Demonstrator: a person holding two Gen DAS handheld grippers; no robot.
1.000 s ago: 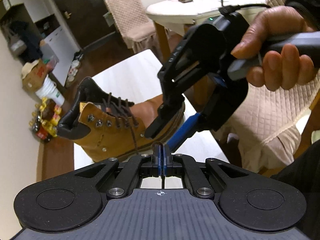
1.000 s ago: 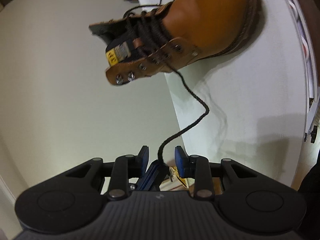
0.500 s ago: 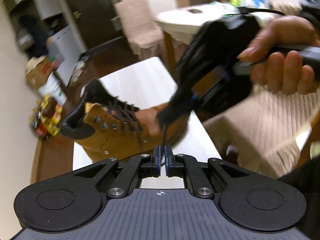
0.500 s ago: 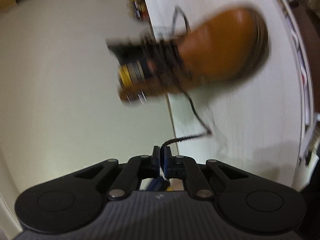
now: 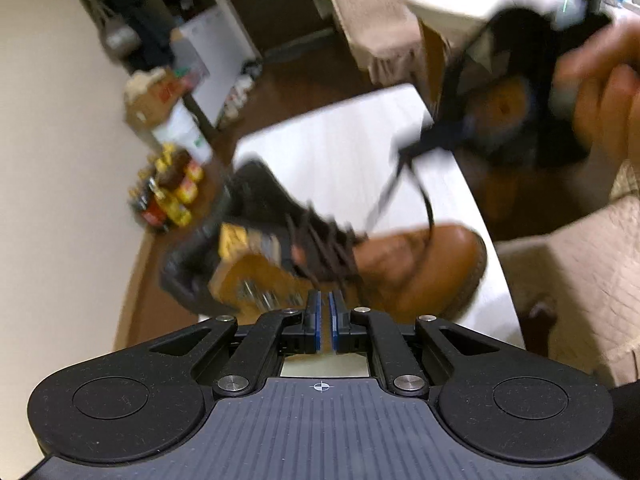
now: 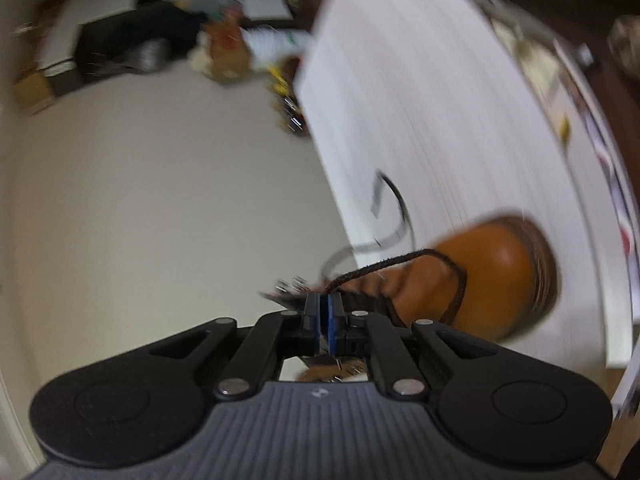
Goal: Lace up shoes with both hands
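1 tan leather work boot with a black padded collar (image 5: 400,268) lies on the white table (image 5: 344,148), toe toward the table's right edge in the left wrist view; its dark brown braided lace (image 6: 404,260) runs from the eyelets up into the right gripper (image 6: 325,312), whose blue pads are clamped on the lace end; the same gripper is seen blurred, high at the right of the left wrist view, in a person's hand (image 5: 600,92), with the lace hanging from it in a loop. The left gripper (image 5: 324,316) is held low in front of the boot's ankle, its jaws parted by a narrow gap with nothing seen between them; they were opening slightly a moment ago.

Risks, as judged: the thin lace could slip from the right pads if pulled sharply; a hard pull could drag or tip the unheld boot; the slack loop could snag on a metal eyelet or hook (image 6: 290,285); the heavy blur suggests fast motion, which raises each risk.

A yellow tag (image 5: 234,240) is seen on the tongue; its writing cannot be read; labels on the floor bottles (image 5: 168,196) are also illegible.
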